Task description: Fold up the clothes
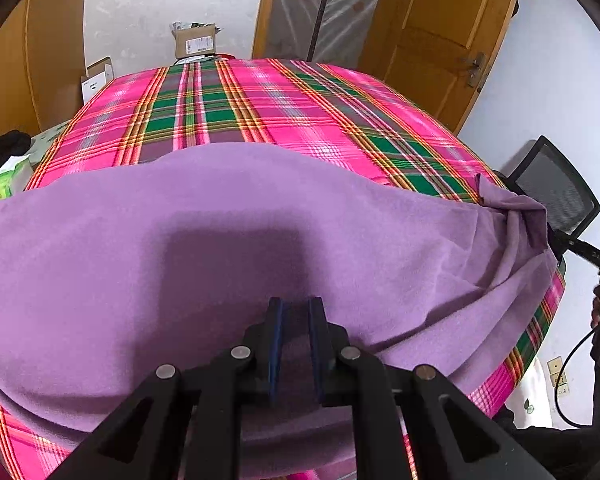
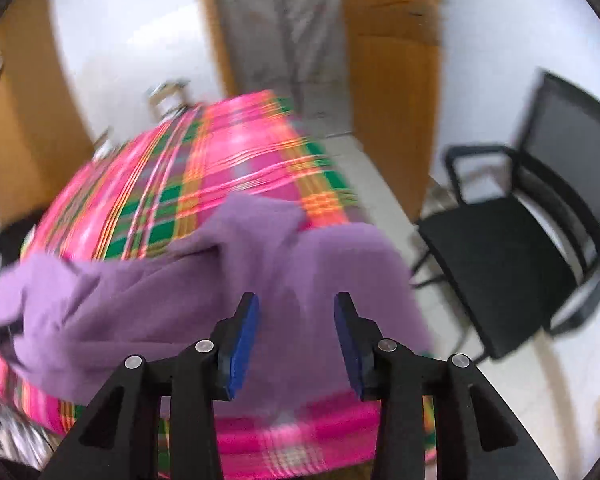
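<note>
Garment spread out, one end still bunched

Cloth, a purple fleece-like garment (image 1: 228, 240), is lying across the near part of a table covered by a pink-and-green plaid tablecloth (image 1: 260, 104). Most of it is lying fairly flat, but its right end (image 1: 512, 216) is sitting crumpled and hanging over the table's edge near a black mesh chair (image 2: 512, 256).

The left gripper (image 1: 296, 320) is pointing down at the near hem with its jaws nearly closed; fabric is showing in the narrow gap between the blue pads, and it appears to be pinching the hem, though the contact itself is hard to confirm. The right gripper (image 2: 296, 312) is hovering above the bunched right end with its jaws about half open and nothing gripped between them; this view is blurred.

The step in hand looks like straightening the garment before a fold. The next move probably calls for the right gripper to come down on the crumpled end, catch a single layer of its edge, and pull it flat while the left is keeping the hem anchored.
</note>
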{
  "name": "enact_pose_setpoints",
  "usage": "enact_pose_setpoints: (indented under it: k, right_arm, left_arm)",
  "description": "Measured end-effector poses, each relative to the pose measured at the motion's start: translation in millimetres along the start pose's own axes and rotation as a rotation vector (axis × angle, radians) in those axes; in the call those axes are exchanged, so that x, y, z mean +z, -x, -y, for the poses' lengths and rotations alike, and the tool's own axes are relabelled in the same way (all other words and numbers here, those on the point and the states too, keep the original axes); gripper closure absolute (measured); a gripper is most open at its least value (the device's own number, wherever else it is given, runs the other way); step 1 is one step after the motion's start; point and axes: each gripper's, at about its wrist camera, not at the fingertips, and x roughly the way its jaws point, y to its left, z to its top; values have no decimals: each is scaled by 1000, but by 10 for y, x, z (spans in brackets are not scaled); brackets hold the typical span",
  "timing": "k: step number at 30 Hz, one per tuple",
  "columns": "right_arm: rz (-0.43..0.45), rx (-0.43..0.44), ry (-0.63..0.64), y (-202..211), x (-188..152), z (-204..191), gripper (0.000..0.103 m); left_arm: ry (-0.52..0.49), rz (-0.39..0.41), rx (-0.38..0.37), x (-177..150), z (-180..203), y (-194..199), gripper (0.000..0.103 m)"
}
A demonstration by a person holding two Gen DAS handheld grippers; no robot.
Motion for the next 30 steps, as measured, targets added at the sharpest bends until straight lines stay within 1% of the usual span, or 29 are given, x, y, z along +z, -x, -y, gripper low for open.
enact_pose_setpoints:
  k: [3,6,8,9,10,11,12,15,17,18,19,20,21,23,24,26,29,30]
  right_arm:
    - [-7,-8,111,-152,160,-215,62]
    - [-49,-58,244,-326,264,-389,62]
    - [-56,-65,286,-378,303,-425,63]
    - [-46,-64,291,-390,337,-414,65]
    - [-29,-45,267,-383,372,-363,84]
    - [-16,-17,218,-345,385,-278,101]
    - [-3,10,167,-305,396,-190,100]
    - [63,57,-51,-68,284,262,99]
    - [56,122,-237,-7,82,615,99]
    - [24,137,-345,-29,-83,817,98]
    - [-1,140,-402,-59,-194,916,98]
    - [-25,142,-454,-89,-301,1009,94]
    - [-31,171,-505,-109,-383,1092,96]
    - [-16,224,-581,-82,-446,1198,89]
    - [-12,229,-590,-60,-440,1208,86]
    - [10,201,-564,17,-387,1182,69]
    - [53,147,-501,150,-320,1111,60]
    - [58,134,-475,165,-295,1088,59]
  left_arm:
    - [1,-1,8,5,42,-29,91]
    - [8,-2,17,9,56,-40,91]
    - [9,-4,22,13,65,-44,91]
    - [10,-5,24,15,69,-46,91]
    - [10,-7,26,21,76,-53,91]
    - [9,-10,28,31,80,-57,91]
    - [6,-10,26,38,89,-59,91]
    - [-4,-11,19,58,124,-72,91]
    - [-11,-16,12,67,154,-96,91]
    - [-14,-17,7,76,168,-106,91]
    - [-17,-18,3,85,183,-115,91]
    - [-21,-20,-2,94,197,-124,91]
    - [-27,-21,-7,108,219,-126,91]
    - [-47,-18,-18,139,276,-112,91]
    - [-58,-16,-24,152,306,-100,91]
    - [-77,-7,-45,177,365,-67,91]
    - [-105,3,-79,200,470,-40,91]
    - [-111,3,-88,206,498,-41,91]
